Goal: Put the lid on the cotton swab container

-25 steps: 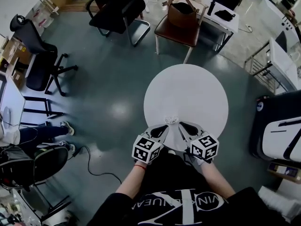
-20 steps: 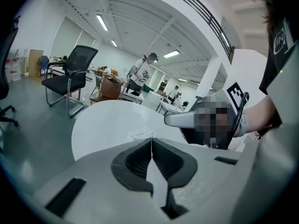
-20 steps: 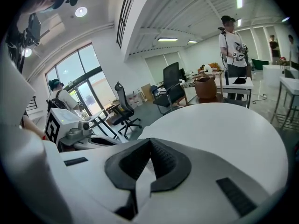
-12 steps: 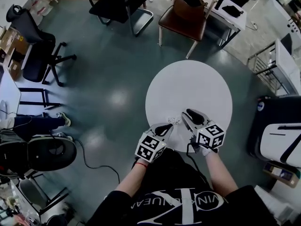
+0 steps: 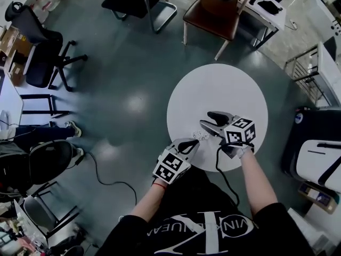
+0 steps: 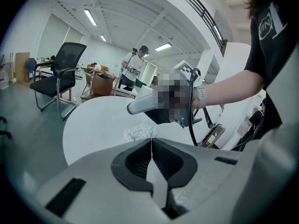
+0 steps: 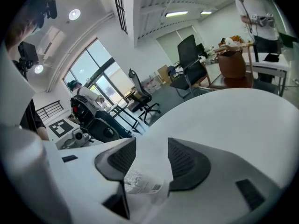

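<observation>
Right gripper [image 7: 152, 141] is opening its jaws; left gripper [image 6: 151, 141] is pressed together, with nothing visible between its jaws. On the round table [image 5: 224, 84], near my edge, the cotton swab container [image 5: 201, 135] sits between both tools, low between the right pads, untouched. I can't tell the lid apart from it. I'd draw the right tool straight back, so neither pad drags it.

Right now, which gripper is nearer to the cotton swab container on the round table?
Right. The cotton swab container sits between the opening fingers of the right gripper, low near their base. The left gripper, fingers shut, points at it from just short of it.
</observation>
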Tool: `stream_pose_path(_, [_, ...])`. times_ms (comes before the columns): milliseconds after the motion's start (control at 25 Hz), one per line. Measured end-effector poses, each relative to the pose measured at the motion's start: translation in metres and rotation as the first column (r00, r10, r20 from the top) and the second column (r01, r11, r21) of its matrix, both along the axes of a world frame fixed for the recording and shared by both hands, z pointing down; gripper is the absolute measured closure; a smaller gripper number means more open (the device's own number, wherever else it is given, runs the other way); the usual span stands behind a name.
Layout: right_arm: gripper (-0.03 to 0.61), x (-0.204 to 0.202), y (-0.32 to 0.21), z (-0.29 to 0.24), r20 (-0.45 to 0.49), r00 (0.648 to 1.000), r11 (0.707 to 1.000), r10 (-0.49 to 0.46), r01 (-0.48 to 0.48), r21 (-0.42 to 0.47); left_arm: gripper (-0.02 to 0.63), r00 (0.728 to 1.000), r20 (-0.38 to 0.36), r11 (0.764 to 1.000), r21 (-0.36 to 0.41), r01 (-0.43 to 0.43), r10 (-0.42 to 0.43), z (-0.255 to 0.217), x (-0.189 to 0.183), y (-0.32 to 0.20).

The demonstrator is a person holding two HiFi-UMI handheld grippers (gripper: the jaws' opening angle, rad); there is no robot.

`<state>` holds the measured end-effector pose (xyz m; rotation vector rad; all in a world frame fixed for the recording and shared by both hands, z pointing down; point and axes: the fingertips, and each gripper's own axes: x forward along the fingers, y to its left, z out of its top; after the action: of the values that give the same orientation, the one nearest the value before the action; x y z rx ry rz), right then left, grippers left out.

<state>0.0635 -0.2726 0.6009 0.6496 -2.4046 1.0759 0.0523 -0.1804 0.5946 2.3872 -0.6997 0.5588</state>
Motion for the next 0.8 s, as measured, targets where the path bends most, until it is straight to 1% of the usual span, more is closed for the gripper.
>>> stream_pose_path(120, [0.387, -0.004, 0.001, 0.002, 0.024, 0.998, 0.998, -0.051, 0.051, -0.031, 0.603, 1.0, 0.005, 1.0, -0.003, -0.001, 0.001, 0.002, -0.002, 0.0])
stream_pose_path(320, [0.388, -0.005, 0.0, -0.011, 0.079, 0.995, 0.998, -0.069, 0.068, 0.012, 0.603, 1.0, 0.005, 1.0, -0.01, 0.013, -0.013, 0.005, -0.007, 0.0])
stream_pose_path(440, [0.388, -0.005, 0.003, -0.019, 0.109, 0.989, 0.995, -0.097, 0.095, 0.022, 0.603, 1.0, 0.016, 1.0, -0.013, 0.022, -0.022, 0.01, -0.008, 0.001])
stream_pose_path(800, [0.394, -0.001, 0.02, -0.036, 0.13, 0.977, 0.985, -0.167, 0.16, 0.063, 0.603, 0.999, 0.018, 0.999, -0.009, 0.031, -0.031, 0.007, -0.002, 0.001])
